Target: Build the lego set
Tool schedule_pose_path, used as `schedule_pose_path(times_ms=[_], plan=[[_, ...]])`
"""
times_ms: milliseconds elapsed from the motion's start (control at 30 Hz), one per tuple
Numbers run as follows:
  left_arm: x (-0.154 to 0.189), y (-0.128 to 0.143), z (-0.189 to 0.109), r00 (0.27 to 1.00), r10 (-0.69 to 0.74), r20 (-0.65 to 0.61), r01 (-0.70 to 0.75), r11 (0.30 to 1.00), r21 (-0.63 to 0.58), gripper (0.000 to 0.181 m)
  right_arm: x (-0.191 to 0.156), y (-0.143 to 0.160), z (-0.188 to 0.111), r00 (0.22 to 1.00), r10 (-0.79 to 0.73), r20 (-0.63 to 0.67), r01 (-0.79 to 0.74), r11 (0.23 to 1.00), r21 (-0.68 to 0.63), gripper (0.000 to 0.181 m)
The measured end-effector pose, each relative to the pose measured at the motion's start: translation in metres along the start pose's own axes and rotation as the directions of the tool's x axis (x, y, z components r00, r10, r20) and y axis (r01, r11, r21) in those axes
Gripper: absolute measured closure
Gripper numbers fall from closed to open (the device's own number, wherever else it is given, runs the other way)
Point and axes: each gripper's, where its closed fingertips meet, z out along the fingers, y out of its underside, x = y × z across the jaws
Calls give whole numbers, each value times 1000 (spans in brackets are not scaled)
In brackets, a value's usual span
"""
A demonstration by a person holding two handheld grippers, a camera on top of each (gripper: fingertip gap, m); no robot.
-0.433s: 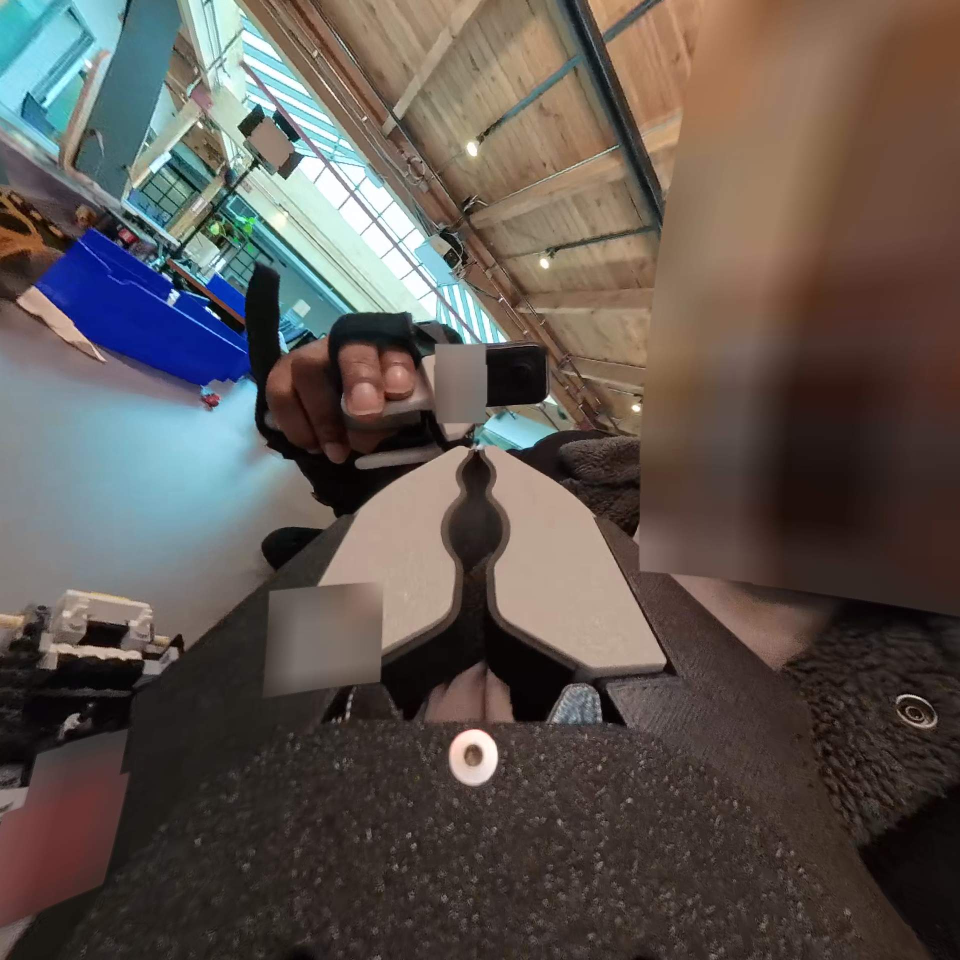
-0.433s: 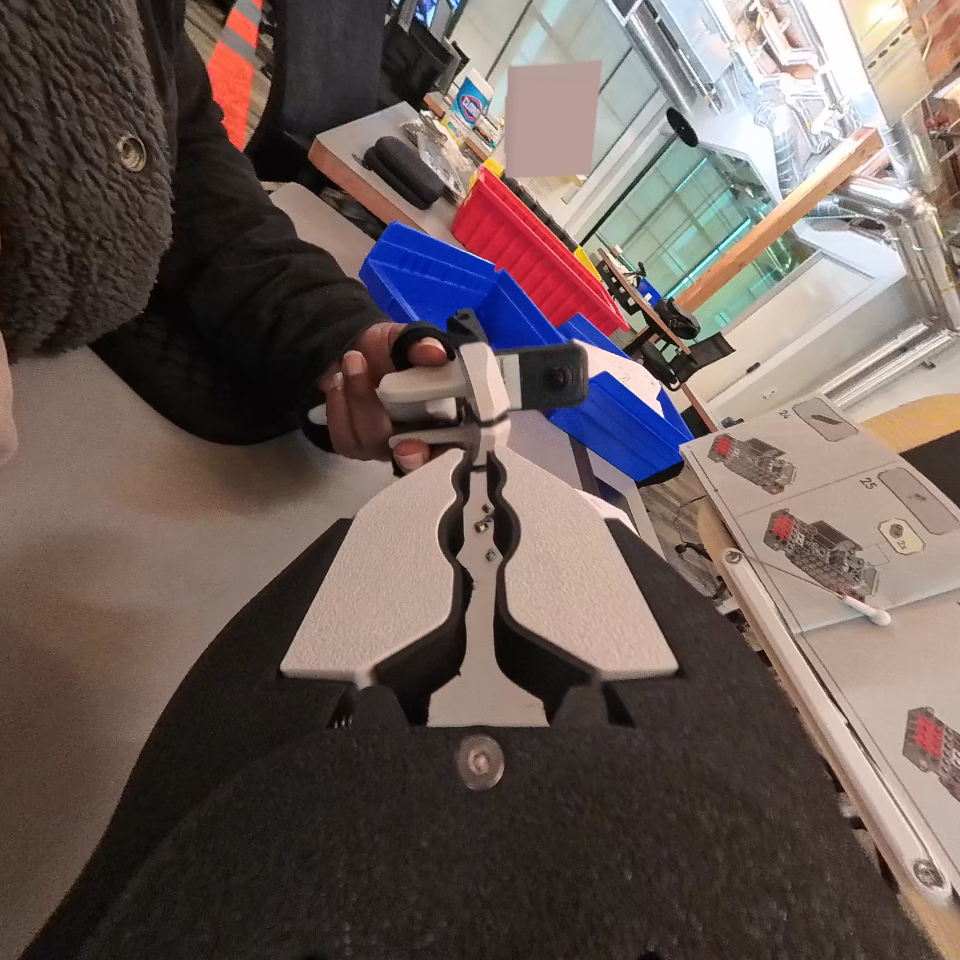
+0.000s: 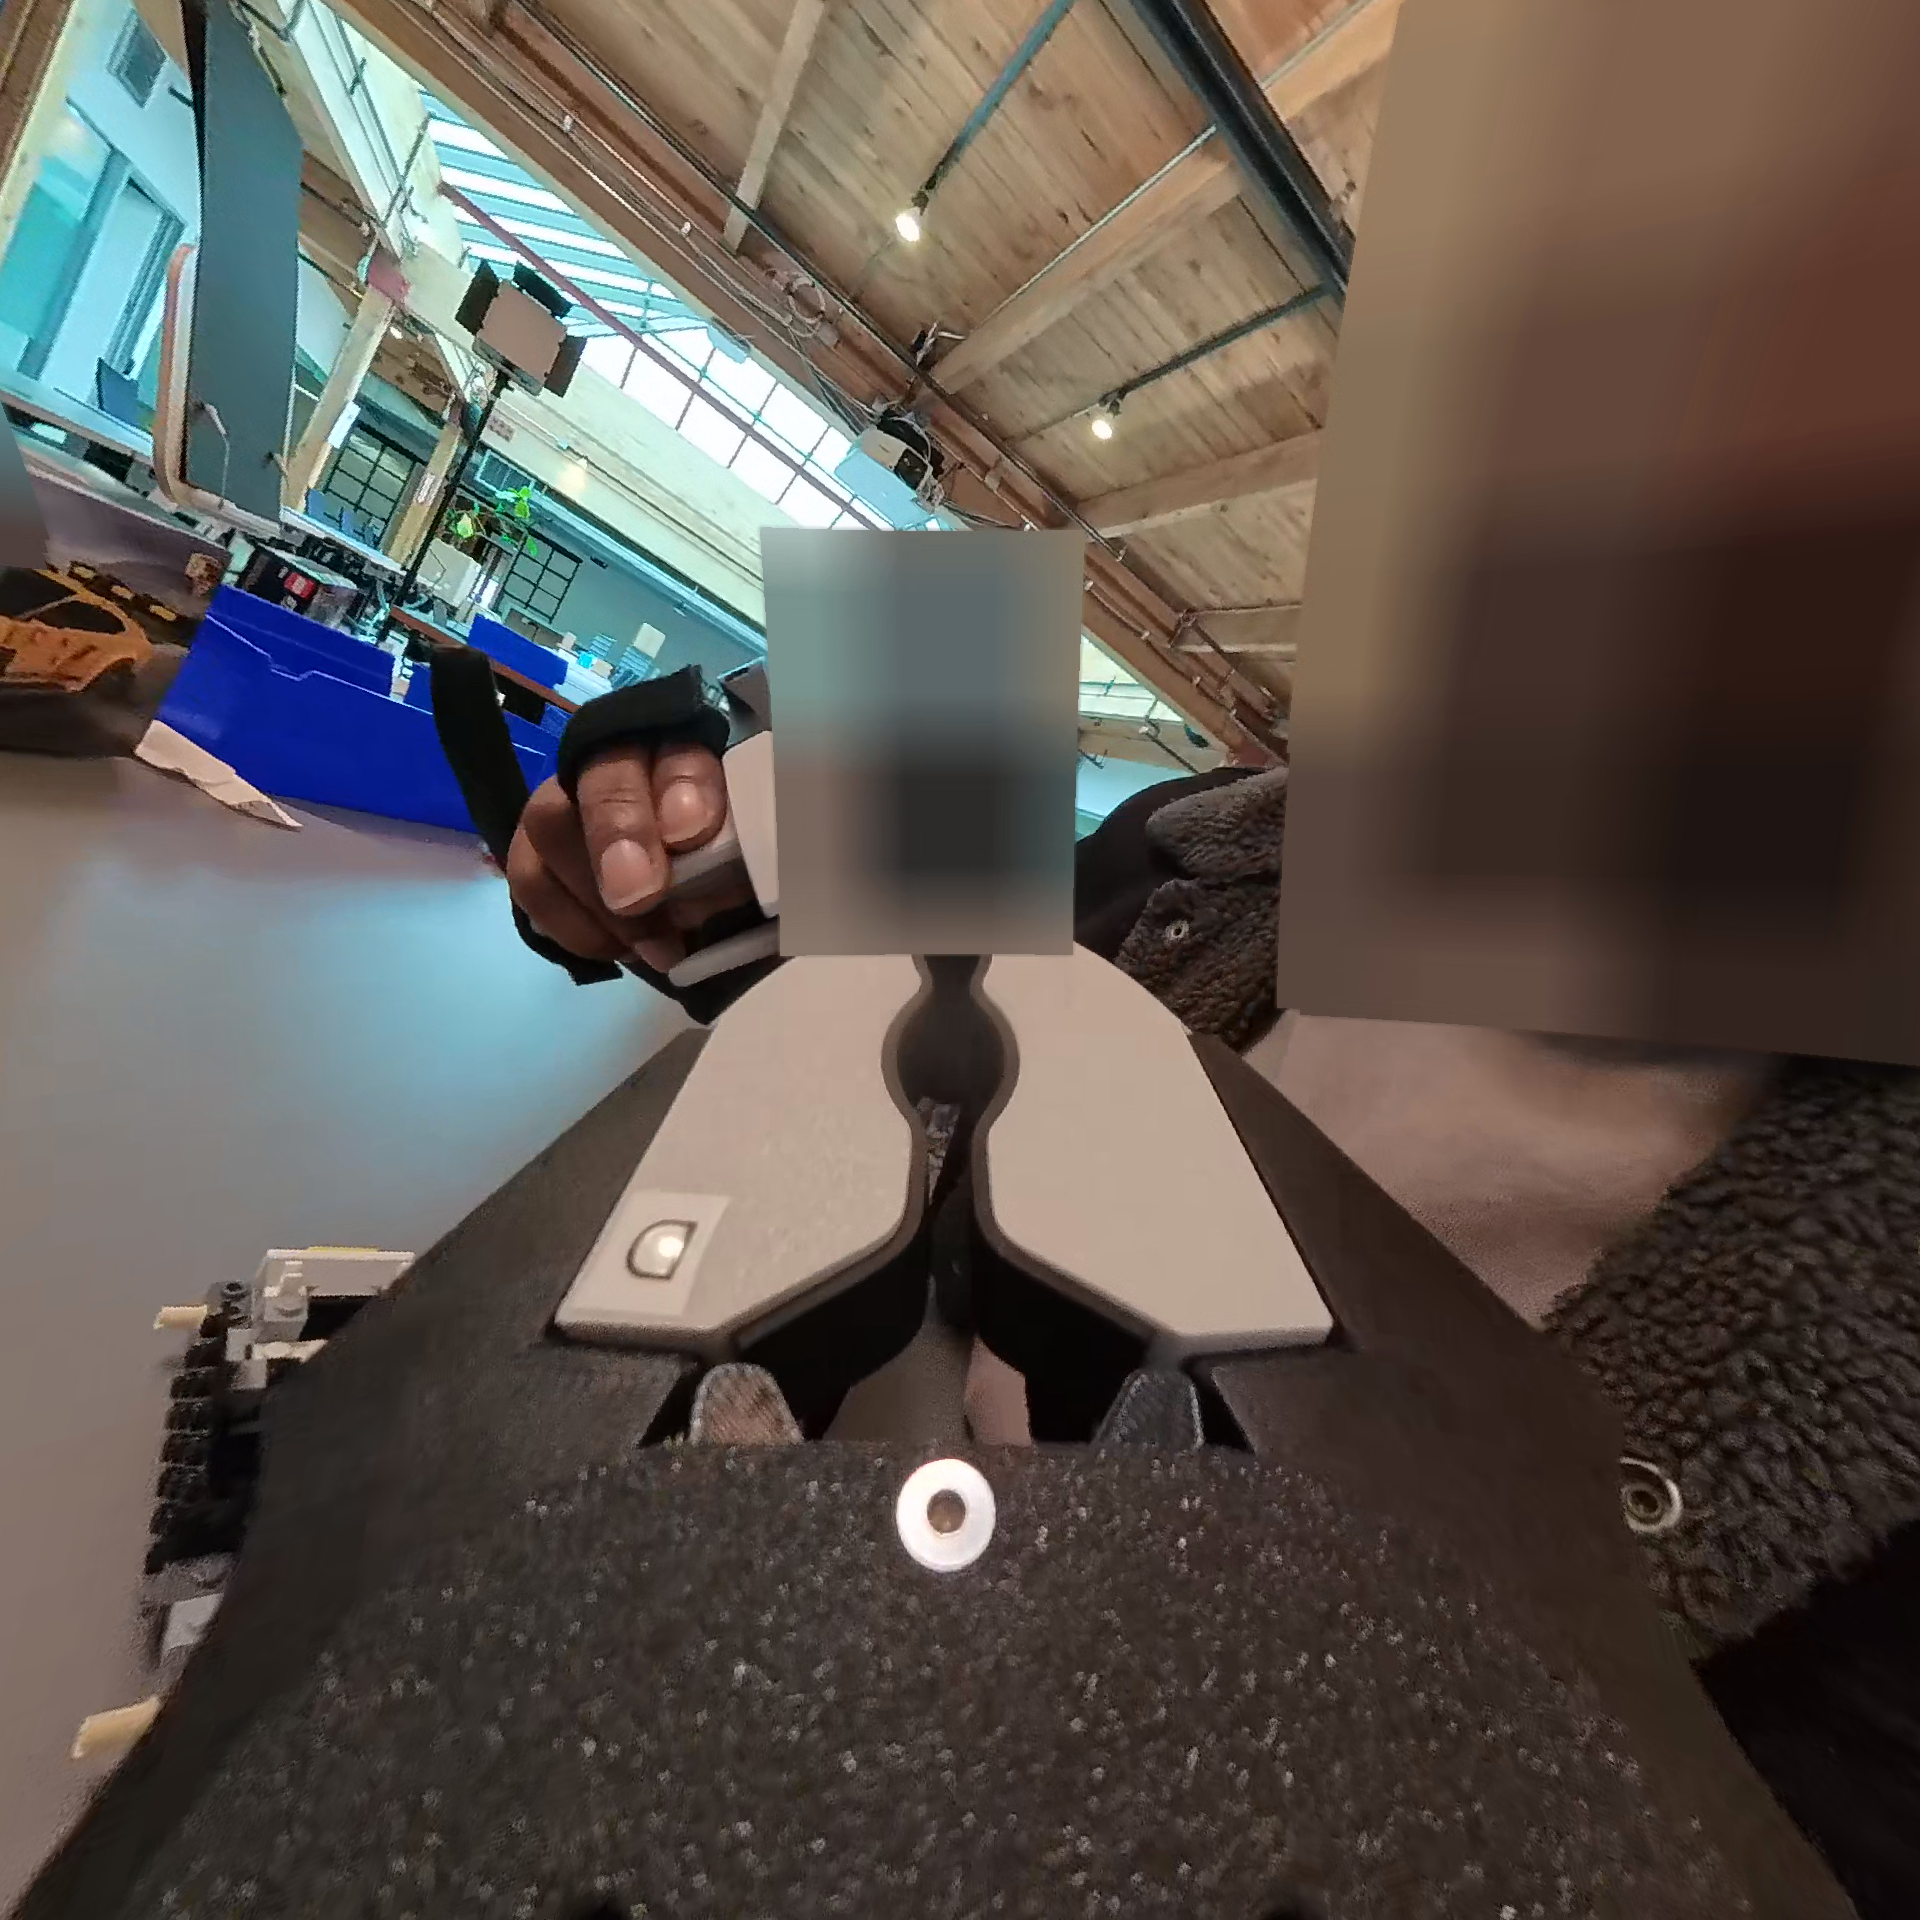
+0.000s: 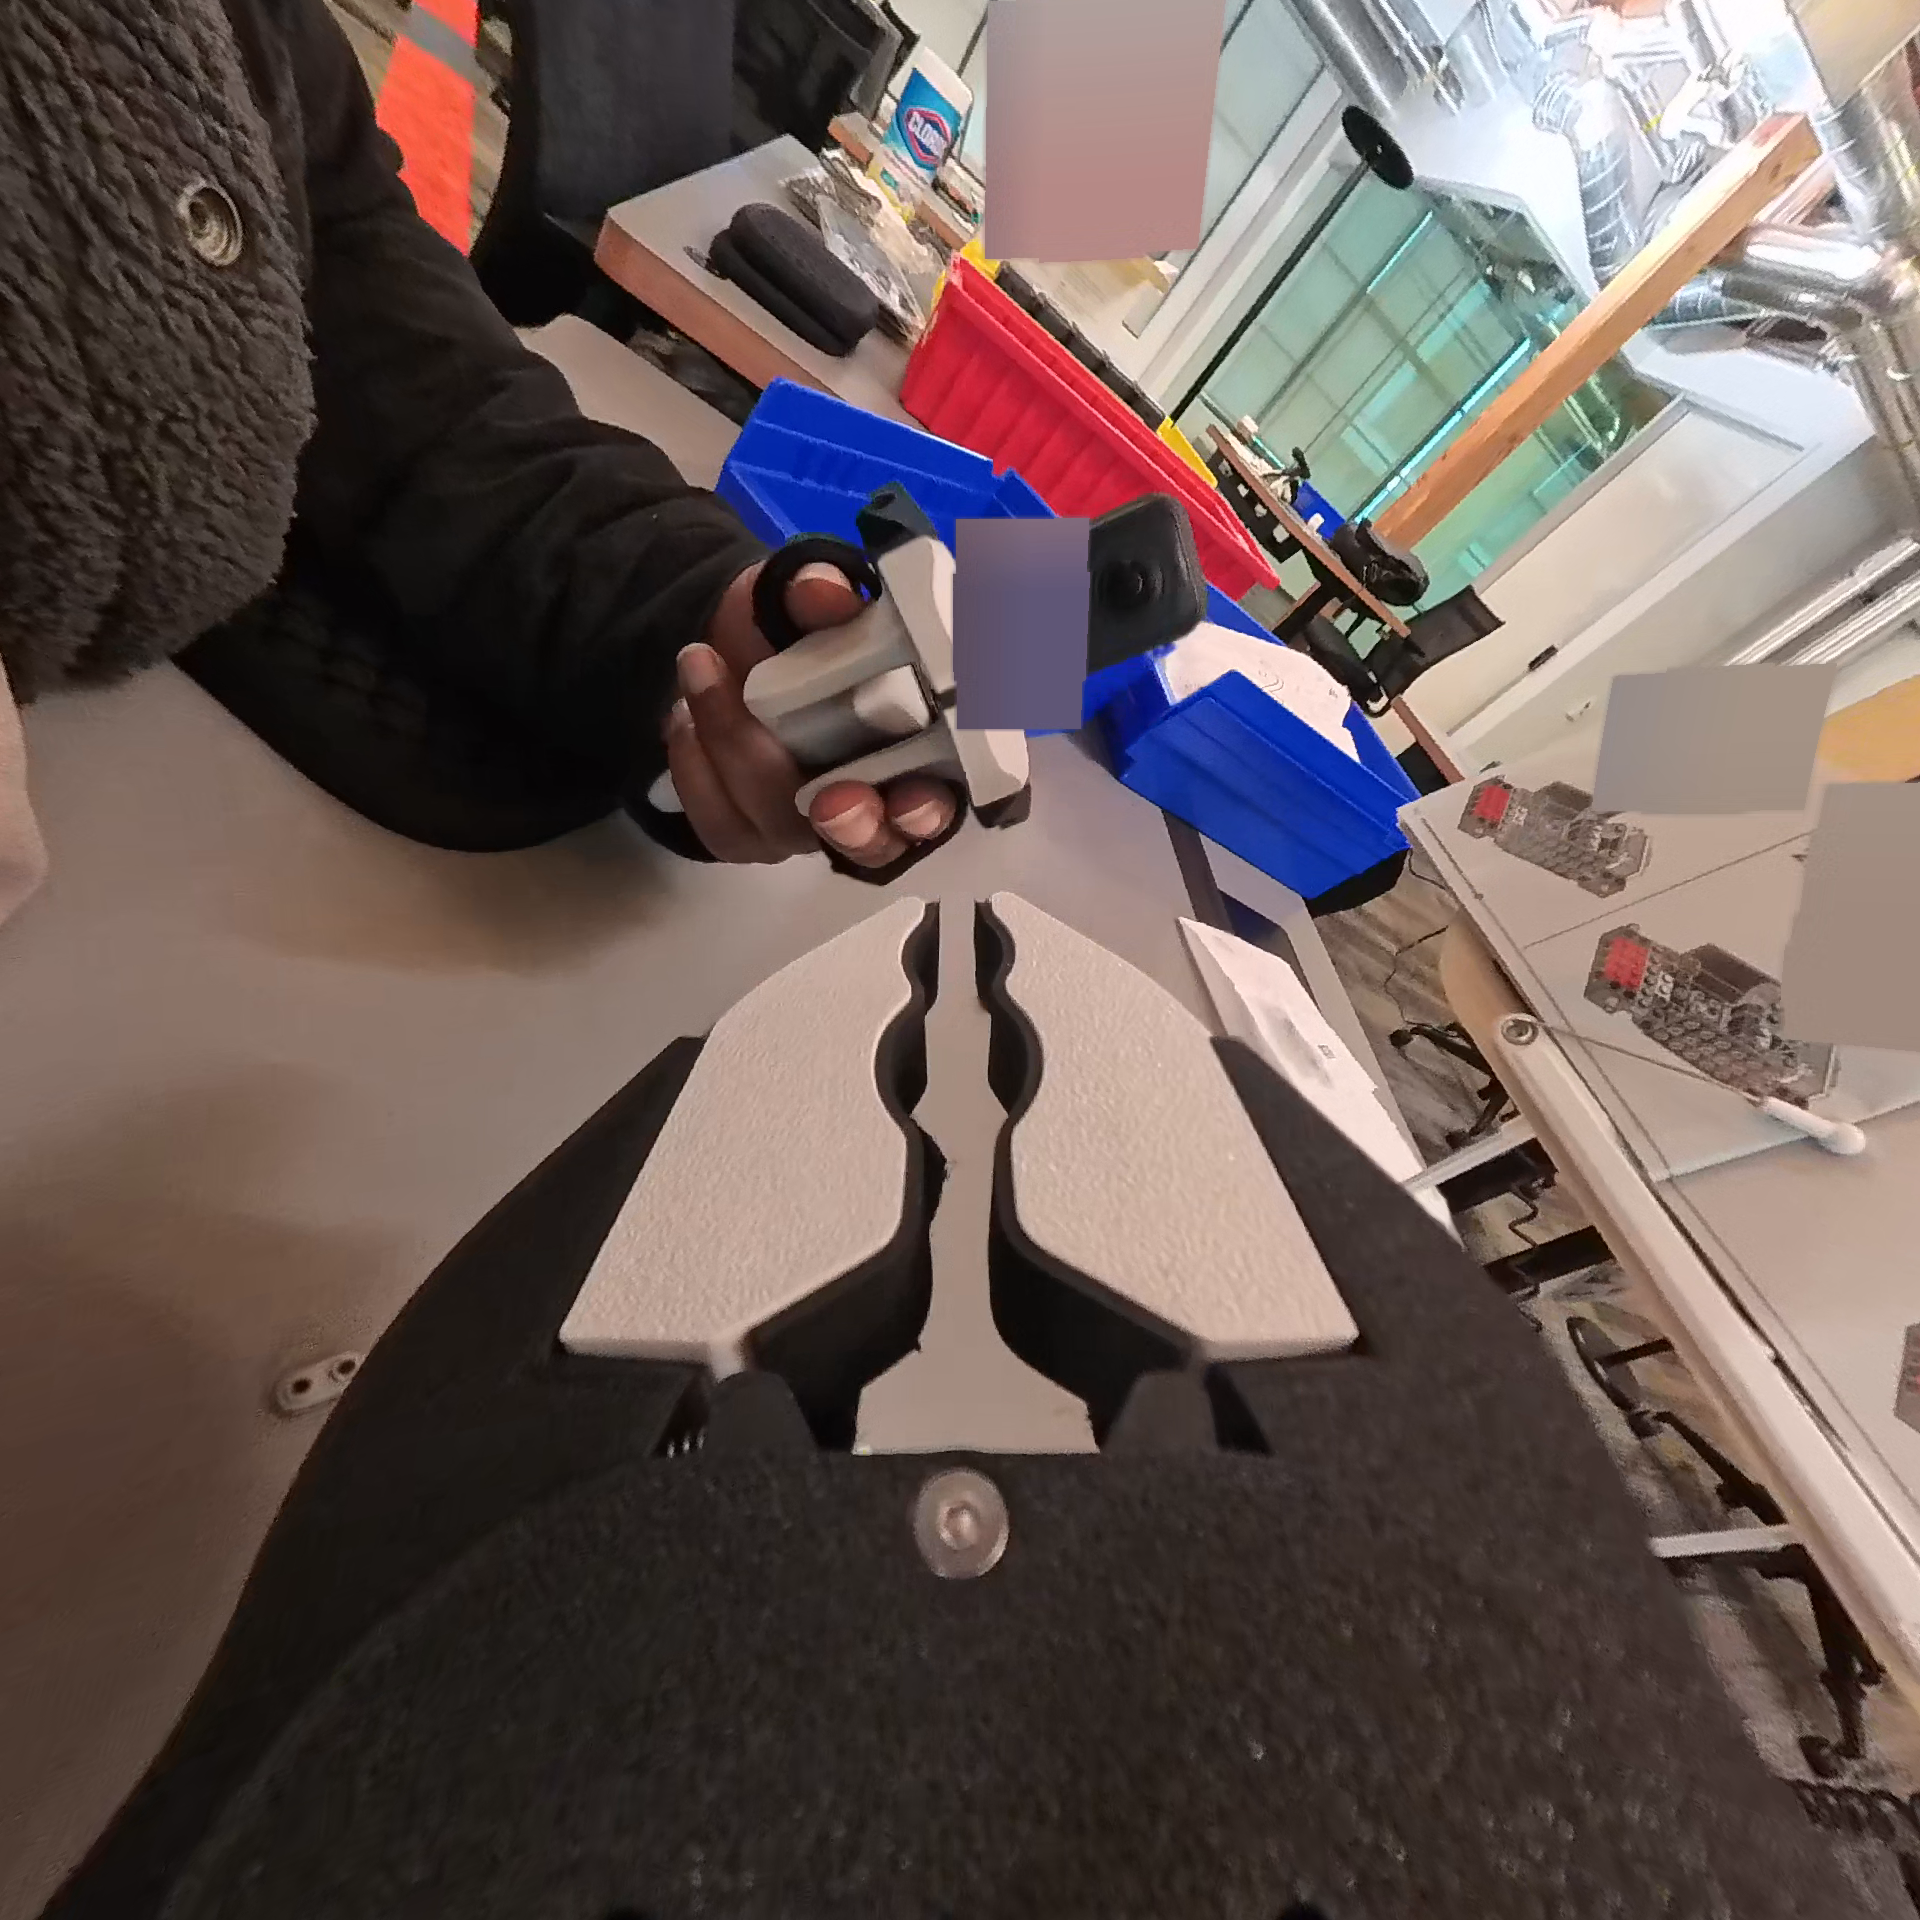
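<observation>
Sideways lego build (image 3: 239,1382) long axis vertical at frame's left; left gripper (image 3: 948,971) closed, right gripper (image 4: 956,906) slightly parted, empty

A wooden plank ceiling (image 3: 1091,208) with spot lamps and skylight windows (image 3: 665,384); a grey tabletop (image 4: 208,1039), blue bins (image 4: 1257,790) and a red bin (image 4: 1039,416)

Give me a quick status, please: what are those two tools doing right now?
Left tool shut; right tool slightly open, empty. Lego build part-done on table beside left tool. Instruction booklet open at right; nothing seen blocking.
</observation>
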Motion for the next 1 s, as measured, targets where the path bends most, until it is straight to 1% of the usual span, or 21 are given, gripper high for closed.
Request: schedule_pose_path(times_ms=[33, 367, 433, 533, 633, 700, 800, 867, 1000], plan=[[1, 1, 0, 1000, 17, 1, -17, 1000, -6, 181, 0, 1, 0, 1000, 6, 0, -6, 1000, -1, 175], [2, 7, -1, 986, 166, 32, -164, 985, -58, 181, -5, 8, -2, 999, 44, 8, -44, 999, -16, 175], [1, 10, 0, 978, 205, 43, -201, 976, -84, 181, -7, 9, -2, 999, 52, 8, -52, 999, -17, 175], [-3, 16, 1, 950, 301, 84, -288, 947, -142, 181, -8, 5, -3, 996, 89, 14, -89, 996, 4, 175], [-10, 25, 2, 889, 439, 132, -402, 885, -237, 181, -17, -7, -2, 983, 165, 81, -169, 984, 47, 171], [-13, 28, 4, 836, 528, 151, -475, 833, -285, 181, -23, -11, 1, 968, 213, 131, -220, 974, 45, 161], [-20, 31, 4, 729, 661, 178, -577, 733, -360, 181, -25, -9, 6, 960, 243, 141, -248, 969, 16, 152], [-22, 31, 5, 662, 727, 184, -626, 671, -398, 181, -26, -7, 8, 956, 258, 142, -262, 965, 11, 152], [-22, 32, 7, 567, 805, 175, -684, 579, -444, 181, -26, -3, 11, 955, 270, 121, -272, 962, 1, 156]])
